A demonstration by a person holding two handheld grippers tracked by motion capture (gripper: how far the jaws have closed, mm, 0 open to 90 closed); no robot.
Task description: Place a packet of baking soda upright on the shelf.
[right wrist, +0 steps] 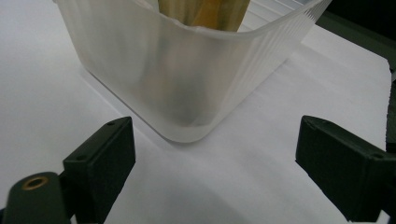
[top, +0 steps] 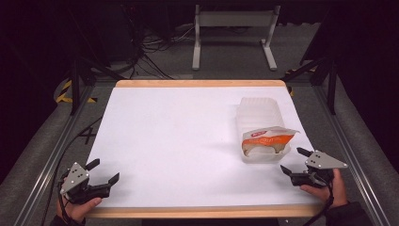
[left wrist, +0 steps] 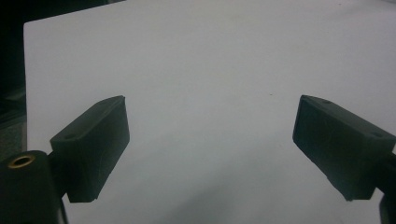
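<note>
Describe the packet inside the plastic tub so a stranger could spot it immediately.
Start at the white table and go to its right side, where a translucent ribbed tub stands just ahead of the right gripper. At the tub's near end sits the packet: its orange-and-white wrapper is the only colourful thing there.

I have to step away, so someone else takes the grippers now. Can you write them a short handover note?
Left gripper: open, holding nothing, at the near left of the white table.
Right gripper: open, holding nothing, just short of the translucent plastic tub at the near right.
An orange-and-white packet sits in the tub, sticking out.
Done: nothing gripped yet.
Left: probably gripping the tub or packet.
</note>
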